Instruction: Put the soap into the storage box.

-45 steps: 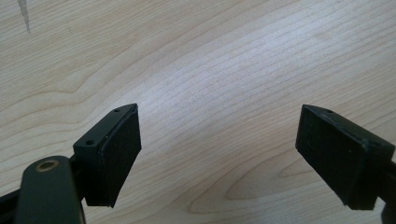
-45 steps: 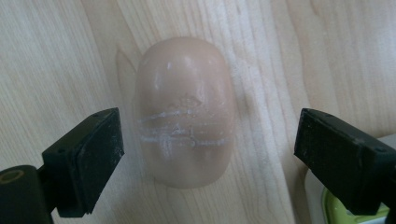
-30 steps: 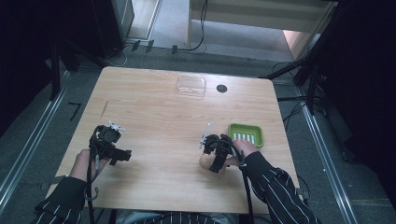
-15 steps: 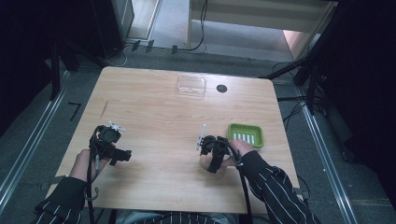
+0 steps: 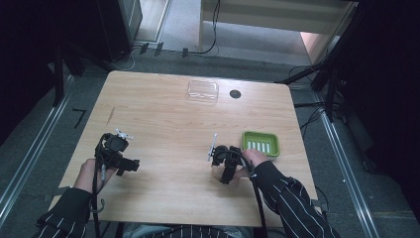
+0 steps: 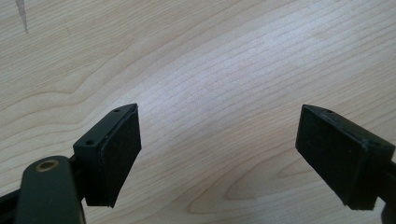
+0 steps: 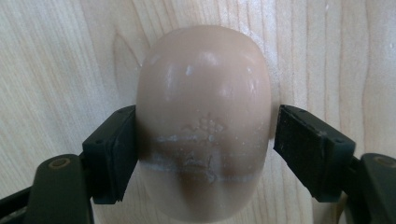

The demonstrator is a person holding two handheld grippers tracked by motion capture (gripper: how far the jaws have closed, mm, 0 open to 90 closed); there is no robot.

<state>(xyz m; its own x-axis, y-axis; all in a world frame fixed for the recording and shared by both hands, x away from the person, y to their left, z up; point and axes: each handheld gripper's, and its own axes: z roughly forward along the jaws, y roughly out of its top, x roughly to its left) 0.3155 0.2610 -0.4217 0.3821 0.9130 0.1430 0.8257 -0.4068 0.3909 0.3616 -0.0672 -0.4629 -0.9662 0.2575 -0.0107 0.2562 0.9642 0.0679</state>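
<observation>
The wooden table [image 5: 168, 114] is mostly bare, with wide open room ahead of both grippers and between them. Just off the right gripper's [image 5: 224, 162] outer side sits the green soap dish [image 5: 261, 144], close to the table's right edge; far ahead of the gripper lie a clear plastic lid [image 5: 203, 91] and a small dark hole [image 5: 235, 93].

The bar of soap [image 7: 203, 116] lies flat on the wood, directly between the right gripper's jaws. They have just been closing: the left pad looks to be against the bar's flank, the right one at or barely shy of it. I'd call that contact just being made, not a firm hold.

The bar is beige, rounded and smooth, so I'd judge it stiff, moderately weighty and slippery. Its long flat flanks at mid-length, where the pads stand, are the best place to grip; the domed ends would squirt out.

The left gripper [image 6: 219, 154] hovers wide open over bare wood, holding nothing.
</observation>
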